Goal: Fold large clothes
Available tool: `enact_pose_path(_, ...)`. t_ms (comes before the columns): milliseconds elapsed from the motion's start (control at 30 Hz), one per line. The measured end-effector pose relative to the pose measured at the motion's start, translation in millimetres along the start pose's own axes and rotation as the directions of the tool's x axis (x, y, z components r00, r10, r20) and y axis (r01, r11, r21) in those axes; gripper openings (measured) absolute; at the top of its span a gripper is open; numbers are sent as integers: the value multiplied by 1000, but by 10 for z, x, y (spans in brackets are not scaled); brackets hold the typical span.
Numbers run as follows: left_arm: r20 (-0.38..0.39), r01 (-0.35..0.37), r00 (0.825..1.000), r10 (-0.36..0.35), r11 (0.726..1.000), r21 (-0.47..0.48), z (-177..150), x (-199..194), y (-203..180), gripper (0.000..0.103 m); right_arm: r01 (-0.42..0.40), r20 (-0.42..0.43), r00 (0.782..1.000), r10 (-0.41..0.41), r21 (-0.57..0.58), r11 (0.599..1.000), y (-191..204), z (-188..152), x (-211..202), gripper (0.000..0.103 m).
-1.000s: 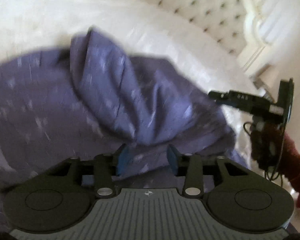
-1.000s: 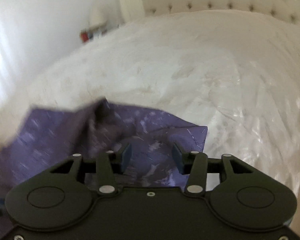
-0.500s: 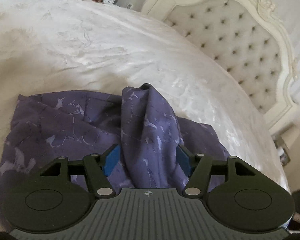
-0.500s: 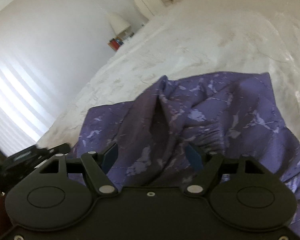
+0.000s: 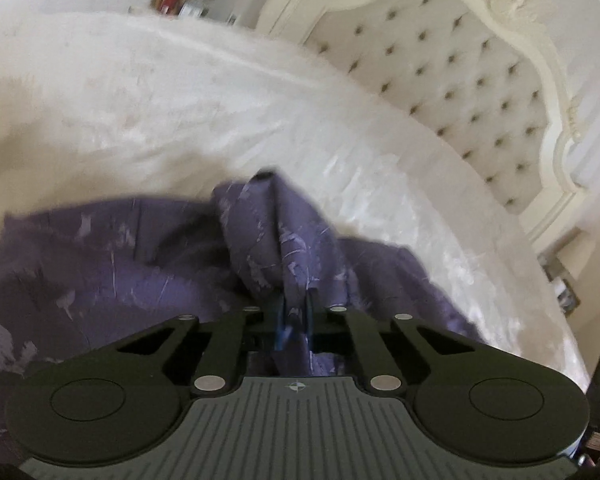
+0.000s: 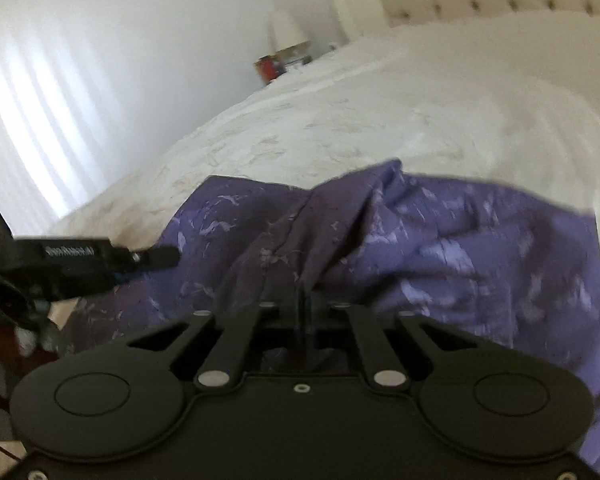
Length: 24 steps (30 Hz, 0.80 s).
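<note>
Both jaws just closed, pinching ridges of the purple cloth (image 5: 148, 272): left gripper (image 5: 295, 312), right gripper (image 6: 303, 304). It looks thin, limp and slippery; grip corners or hems next.

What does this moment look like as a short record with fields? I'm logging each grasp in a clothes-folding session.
surface: white bed cover
garment: purple patterned cloth, bunched and wrinkled on the bed, not yet folded flat
left gripper: jaws have just closed on a raised fold of the cloth
right gripper: jaws have just closed, cloth pinched between them
background: tufted headboard; lamp beside the bed
</note>
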<state>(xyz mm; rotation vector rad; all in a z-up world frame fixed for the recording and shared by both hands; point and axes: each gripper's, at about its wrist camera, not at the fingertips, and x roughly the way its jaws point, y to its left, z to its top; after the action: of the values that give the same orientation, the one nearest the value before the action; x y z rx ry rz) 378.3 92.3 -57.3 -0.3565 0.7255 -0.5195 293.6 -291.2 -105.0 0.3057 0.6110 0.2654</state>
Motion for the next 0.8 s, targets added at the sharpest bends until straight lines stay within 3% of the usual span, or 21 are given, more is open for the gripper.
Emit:
enact_pose_path(167,40,25,999,-27,998,64,-99,-331,-40,9,11,58,998,-13,26,1000,-121,86,-233,12)
enact_pose_path(233,3,-3,1000,3,997,72,-236,-280,8,9,48,5,999,-49,83,995,-284,-2,-177,13)
enact_pose_path(300,-41,-61,997,63,997,50,-368,-176,124,9,101,-83,992,-90,138,985,-446,-145,-49,22)
enact_pose_path(367,-71,-72,995,72,997,4,-495,-93,272,9,104,-88,992,-90,180,978,-555,-253,-28,20)
enact_pose_path(400,-54,-56,997,55,998,-7,-532,-101,326,9,96,-74,994,-83,188,978,-565,-264,-56,23)
enact_pose_path(433,-37,-39,999,39,999,-9,-553,-115,361,9,91,-63,995,-80,188,978,-552,-256,-83,35)
enact_pose_path(500,-22,-28,999,27,1000,-9,-572,-127,376,9,85,-31,996,-81,172,981,-520,-221,-167,42)
enact_pose_path(567,-10,-24,1000,24,1000,4,-611,-132,388,9,76,30,996,-81,148,986,-480,-162,-237,57)
enact_pose_path(667,5,-38,999,38,999,11,-601,-194,348,9,82,68,994,-90,118,990,-450,-23,-239,59)
enact_pose_path(733,64,-85,995,83,996,25,-580,-346,258,9,111,70,990,-119,106,988,-476,73,-164,59)
enact_pose_path(800,129,-90,988,82,994,55,-531,-503,114,10,140,70,987,-147,99,985,-530,153,-99,59)
